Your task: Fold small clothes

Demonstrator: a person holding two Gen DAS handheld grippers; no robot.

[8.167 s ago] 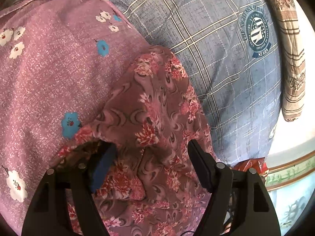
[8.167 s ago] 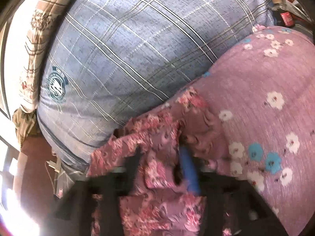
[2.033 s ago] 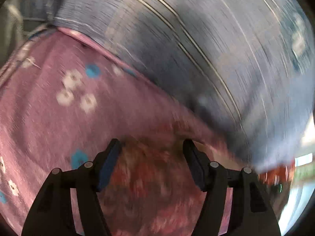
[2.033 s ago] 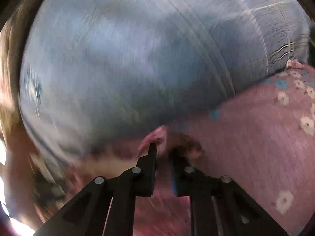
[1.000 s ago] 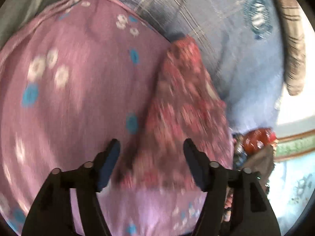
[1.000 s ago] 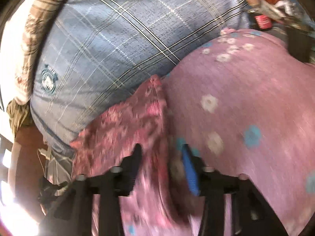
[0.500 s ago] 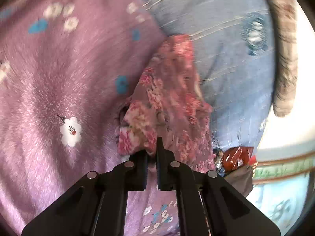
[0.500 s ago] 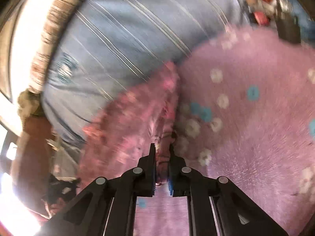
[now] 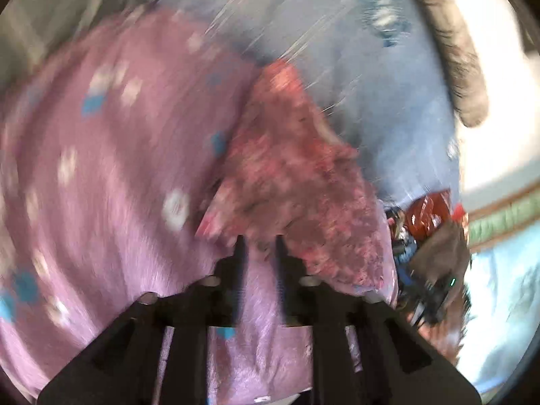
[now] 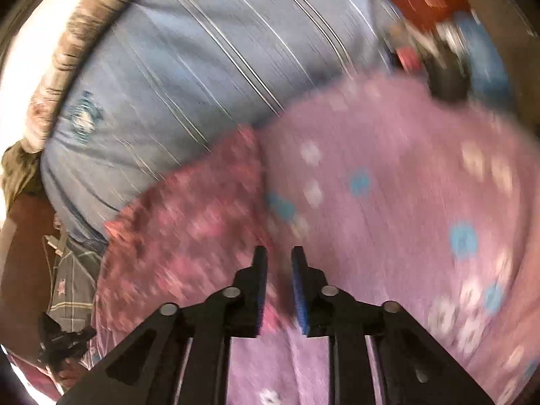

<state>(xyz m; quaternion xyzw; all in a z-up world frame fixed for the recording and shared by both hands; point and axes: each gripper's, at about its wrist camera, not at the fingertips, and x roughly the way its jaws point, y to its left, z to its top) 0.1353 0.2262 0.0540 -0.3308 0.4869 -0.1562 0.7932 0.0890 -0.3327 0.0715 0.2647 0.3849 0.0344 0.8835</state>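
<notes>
Left tool point(image 9: 258, 241): jaws opening, a narrow gap between the pads. Nothing lies between them; the tips sit just short of the near edge of the garment.
Right tool point(image 10: 278, 251): jaws opening, a narrow gap between a black pad and a blue pad. Only the bed cover shows through the gap; no cloth is gripped.
Floral garment point(image 9: 290, 168): small red-and-pink patterned piece, lying in a long folded strip. It runs from just ahead of both tools away toward the blue plaid bedding. In the right wrist view point(image 10: 189, 222) it lies left of the tool; in the left wrist view it lies ahead and to the right.
Purple bed cover point(image 9: 111, 175): carries the garment. Printed with white and blue flowers. It fills the area under and beside both tools.
Blue plaid bedding point(image 10: 189, 67): beyond the garment, touching its far end. A round emblem point(image 10: 82, 119) shows on it.
Striped beige cloth point(image 10: 72, 33): along the far edge of the blue bedding.
Clutter point(image 9: 428, 222): red and dark items past the cover's edge; too blurred to identify.
Image quality: both views are motion-blurred.
</notes>
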